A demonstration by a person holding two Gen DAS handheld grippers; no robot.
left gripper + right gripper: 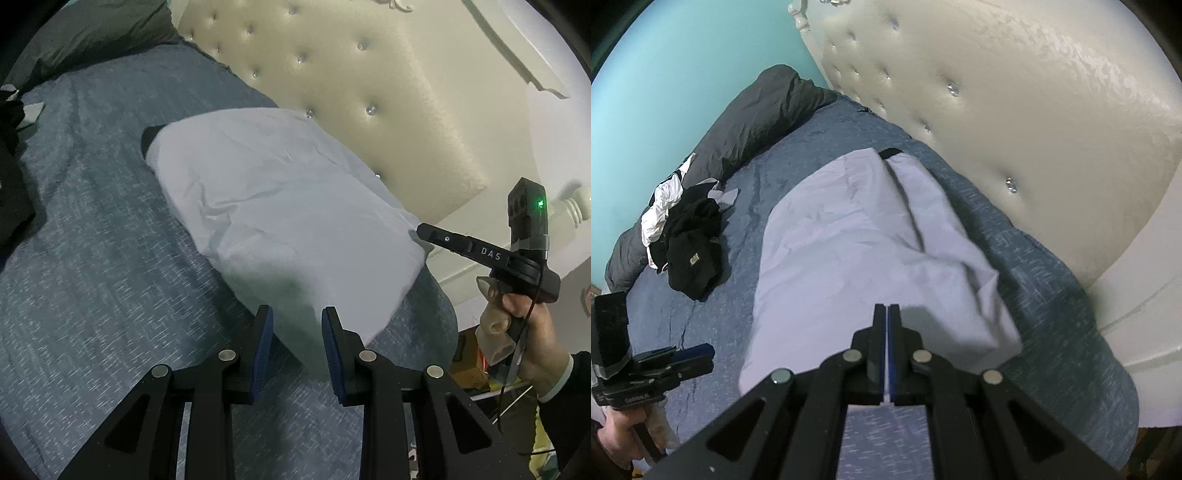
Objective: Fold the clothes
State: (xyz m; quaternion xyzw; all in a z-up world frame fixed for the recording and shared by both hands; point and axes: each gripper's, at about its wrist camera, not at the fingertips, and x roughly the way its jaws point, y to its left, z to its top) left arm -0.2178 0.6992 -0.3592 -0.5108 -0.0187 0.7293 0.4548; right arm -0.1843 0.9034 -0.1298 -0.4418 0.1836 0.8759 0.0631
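Garments are seen in two places on the blue woven bedspread (1052, 266): one pale lavender folded cloth garment (849, 258) with a black edge at its far end, and one heap of black and white crumpled clothes (687, 236) well apart from it, by a dark grey pillow (753, 114). The lavender garment is laid flat near the bed's edge, beside the cream tufted headboard (1015, 110); its long axis is run alongside the headboard, the black end pointed away from both cameras. Two claws are counted. The left claw (297, 325) is held partly open above the garment's near end, with nothing between its blue pads. The right claw (887, 314) is fully closed and empty. The letters "DAS" are read on the right claw's side.
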